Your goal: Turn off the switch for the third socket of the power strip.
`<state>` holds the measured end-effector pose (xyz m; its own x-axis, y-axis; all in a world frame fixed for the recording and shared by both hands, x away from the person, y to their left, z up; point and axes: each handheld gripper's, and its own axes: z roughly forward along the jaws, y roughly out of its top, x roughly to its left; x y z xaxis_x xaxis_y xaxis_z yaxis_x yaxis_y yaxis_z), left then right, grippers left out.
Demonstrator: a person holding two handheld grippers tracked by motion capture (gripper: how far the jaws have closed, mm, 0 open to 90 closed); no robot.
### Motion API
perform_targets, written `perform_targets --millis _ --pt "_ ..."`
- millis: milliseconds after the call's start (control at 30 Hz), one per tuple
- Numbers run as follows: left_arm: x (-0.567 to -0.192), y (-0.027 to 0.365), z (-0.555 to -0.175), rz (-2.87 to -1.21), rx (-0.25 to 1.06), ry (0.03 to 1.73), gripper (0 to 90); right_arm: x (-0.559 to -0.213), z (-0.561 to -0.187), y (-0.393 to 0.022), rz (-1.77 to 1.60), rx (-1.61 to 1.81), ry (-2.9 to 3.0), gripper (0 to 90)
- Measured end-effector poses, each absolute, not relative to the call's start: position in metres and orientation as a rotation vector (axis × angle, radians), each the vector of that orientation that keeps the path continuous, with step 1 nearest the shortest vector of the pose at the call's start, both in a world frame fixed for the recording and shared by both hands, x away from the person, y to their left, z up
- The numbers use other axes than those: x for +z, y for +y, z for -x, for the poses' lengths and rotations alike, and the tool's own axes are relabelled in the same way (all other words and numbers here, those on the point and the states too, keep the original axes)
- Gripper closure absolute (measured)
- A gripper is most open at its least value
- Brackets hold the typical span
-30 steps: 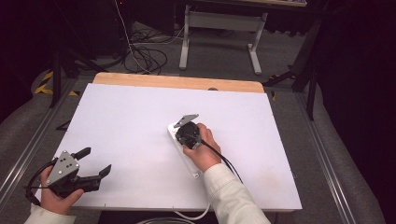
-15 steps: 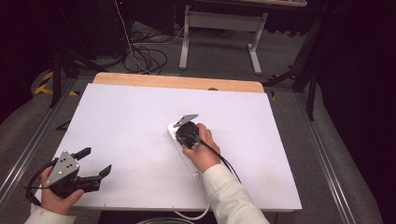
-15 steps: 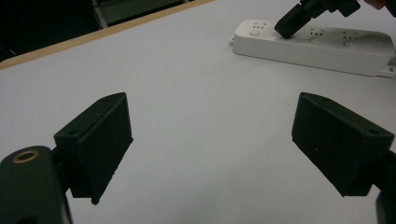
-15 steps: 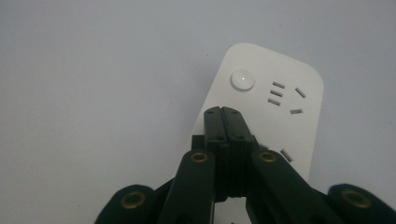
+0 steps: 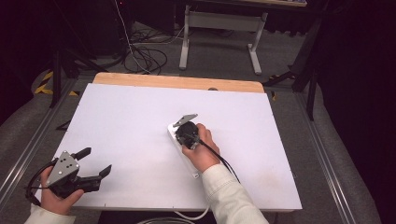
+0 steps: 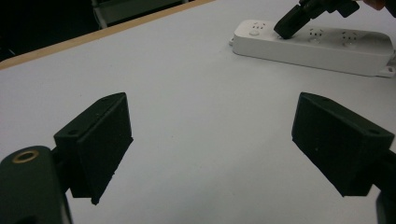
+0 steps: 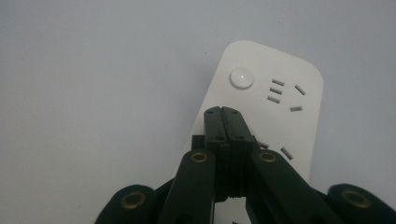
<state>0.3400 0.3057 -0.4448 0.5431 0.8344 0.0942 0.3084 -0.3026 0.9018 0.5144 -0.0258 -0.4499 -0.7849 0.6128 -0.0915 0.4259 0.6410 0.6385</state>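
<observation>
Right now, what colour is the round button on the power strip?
White, like the power strip itself; the round button shows best in the right gripper view.

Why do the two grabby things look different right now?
The left gripper has its fingers spread wide apart; the right gripper has its fingers pressed together. The left one holds nothing and sits near the table corner; the right one points down at the white power strip, close to its round button. Both are black and each is held in a hand.
</observation>
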Motion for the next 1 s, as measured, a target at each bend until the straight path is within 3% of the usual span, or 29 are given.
perform_targets --millis 433,1000 --pt "-0.445 0.306 -0.34 -1.86 0.708 0.932 12.2 -0.416 -0.499 -0.032 -0.803 1.108 2.442 90.0" --pt "-0.445 0.305 -0.341 -1.863 0.704 0.932 12.2 -0.404 -0.491 -0.036 -0.741 1.145 2.423 90.0"
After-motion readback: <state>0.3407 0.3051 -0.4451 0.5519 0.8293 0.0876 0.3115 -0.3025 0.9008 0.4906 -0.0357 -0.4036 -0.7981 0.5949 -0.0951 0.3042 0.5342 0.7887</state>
